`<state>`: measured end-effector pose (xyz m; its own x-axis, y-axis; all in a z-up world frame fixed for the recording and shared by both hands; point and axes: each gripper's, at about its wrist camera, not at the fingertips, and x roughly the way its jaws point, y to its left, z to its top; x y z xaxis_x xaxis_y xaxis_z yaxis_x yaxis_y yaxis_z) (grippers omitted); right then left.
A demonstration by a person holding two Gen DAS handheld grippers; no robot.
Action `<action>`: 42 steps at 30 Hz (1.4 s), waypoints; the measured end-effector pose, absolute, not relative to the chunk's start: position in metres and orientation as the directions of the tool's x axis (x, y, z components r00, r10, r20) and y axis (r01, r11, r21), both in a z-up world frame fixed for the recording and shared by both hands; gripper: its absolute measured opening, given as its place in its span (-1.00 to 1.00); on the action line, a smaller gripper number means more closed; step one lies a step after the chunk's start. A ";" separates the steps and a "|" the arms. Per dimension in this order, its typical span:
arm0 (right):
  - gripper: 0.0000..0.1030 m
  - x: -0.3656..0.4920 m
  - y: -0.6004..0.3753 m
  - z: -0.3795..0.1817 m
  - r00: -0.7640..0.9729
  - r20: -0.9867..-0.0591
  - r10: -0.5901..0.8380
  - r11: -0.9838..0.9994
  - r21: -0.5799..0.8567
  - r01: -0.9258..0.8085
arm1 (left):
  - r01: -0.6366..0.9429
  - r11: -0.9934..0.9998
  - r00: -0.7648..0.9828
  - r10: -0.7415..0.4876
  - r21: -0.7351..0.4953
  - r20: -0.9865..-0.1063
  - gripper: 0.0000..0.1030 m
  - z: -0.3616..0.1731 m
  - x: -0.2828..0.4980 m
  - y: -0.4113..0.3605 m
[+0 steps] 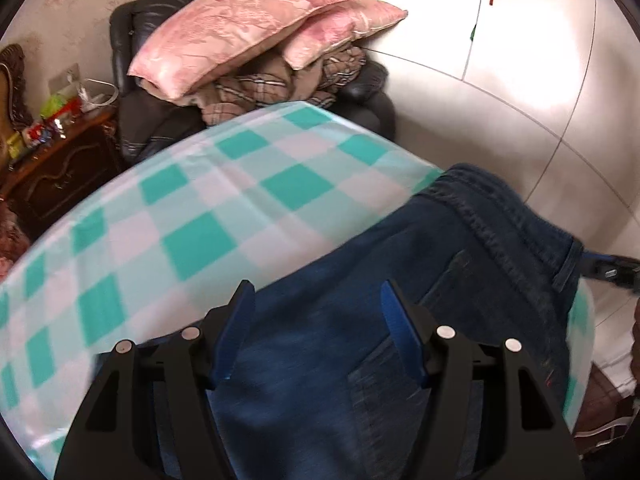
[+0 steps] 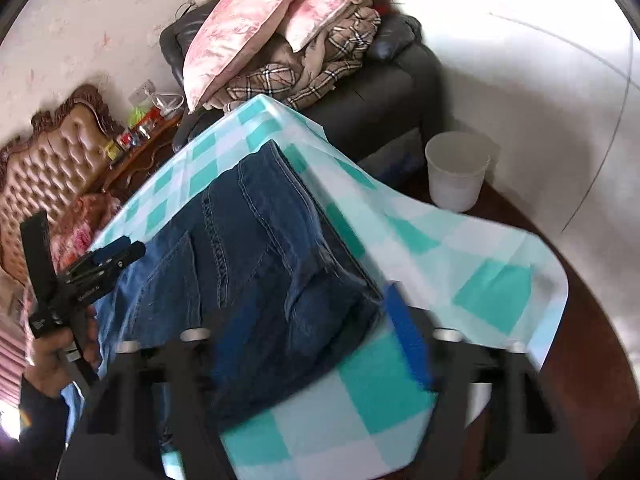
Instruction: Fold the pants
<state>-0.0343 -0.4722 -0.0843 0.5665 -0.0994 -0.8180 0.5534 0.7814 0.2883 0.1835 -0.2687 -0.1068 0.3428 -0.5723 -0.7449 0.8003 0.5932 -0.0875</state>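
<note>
The jeans (image 2: 256,264) lie folded on a table (image 1: 192,208) covered by a cloth of teal and white squares. In the right wrist view they run from near the far corner of the table toward the camera, with a back pocket and stitched seams showing, and their near end is bunched up. In the left wrist view the waistband (image 1: 516,220) reaches the table's edge on the right.

The left gripper (image 1: 316,292) hangs over the denim with its blue fingers (image 1: 236,328) spread apart and nothing pinched between them. The right wrist view shows it from the side, held by a hand (image 2: 52,356) at the left edge of the jeans.

The right gripper (image 2: 304,320) sits at the bunched near end. One blue finger (image 2: 404,320) shows beside the fold; the other is lost in blur against the denim, so I cannot tell whether it is pinching the cloth.

Beyond the table stands a dark armchair (image 2: 384,92) piled with a plaid blanket (image 2: 320,68) and two pink pillows (image 1: 240,28). A white bucket (image 2: 456,172) sits on the floor at the right, and a padded headboard (image 2: 52,160) at the left.
</note>
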 end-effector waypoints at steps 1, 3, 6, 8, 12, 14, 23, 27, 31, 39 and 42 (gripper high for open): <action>-0.70 -0.031 -0.470 -0.086 0.538 -0.834 -0.122 0.790 0.246 0.561 | 0.797 0.599 0.351 -0.558 -0.073 -0.752 0.27 -0.110 0.184 -0.274; -0.76 -0.029 -0.465 -0.088 0.505 -0.851 -0.144 0.807 0.195 0.558 | 0.748 0.663 0.411 -0.464 0.000 -0.785 0.47 -0.120 0.195 -0.284; -0.77 -0.039 -0.468 -0.088 0.506 -0.851 -0.141 0.811 0.194 0.552 | 0.703 0.711 0.467 -0.432 0.027 -0.772 0.56 -0.113 0.194 -0.287; -0.77 -0.047 -0.469 -0.088 0.509 -0.849 -0.140 0.808 0.198 0.554 | 0.705 0.704 0.517 -0.428 0.086 -0.741 0.53 -0.103 0.183 -0.292; -0.76 -0.056 -0.473 -0.087 0.531 -0.841 -0.103 0.802 0.246 0.545 | 0.743 0.666 0.404 -0.531 -0.072 -0.745 0.53 -0.082 0.166 -0.294; -0.73 -0.065 -0.480 -0.083 0.554 -0.830 -0.073 0.777 0.301 0.553 | 0.766 0.624 0.344 -0.599 -0.153 -0.723 0.52 -0.068 0.139 -0.283; -0.54 -0.090 -0.500 -0.084 0.542 -0.837 -0.079 0.728 0.323 0.604 | 0.892 0.433 0.224 -0.675 -0.132 -0.703 0.10 -0.071 -0.010 -0.260; -0.32 -0.077 -0.485 -0.076 0.594 -0.804 -0.024 0.752 0.377 0.541 | 0.879 0.476 0.308 -0.589 -0.013 -0.747 0.00 -0.096 -0.030 -0.261; -0.79 -0.055 -0.479 -0.087 0.569 -0.823 -0.003 0.765 0.364 0.531 | 0.873 0.486 0.345 -0.539 0.051 -0.768 -0.74 -0.111 -0.032 -0.263; -0.81 -0.053 -0.461 -0.095 0.470 -0.873 -0.129 0.809 0.182 0.560 | 0.878 0.478 0.329 -0.542 0.038 -0.774 -0.74 -0.109 -0.037 -0.258; -0.61 -0.059 -0.456 -0.086 0.475 -0.860 -0.186 0.814 0.136 0.565 | 0.858 0.501 0.268 -0.624 -0.112 -0.734 0.09 -0.097 -0.036 -0.247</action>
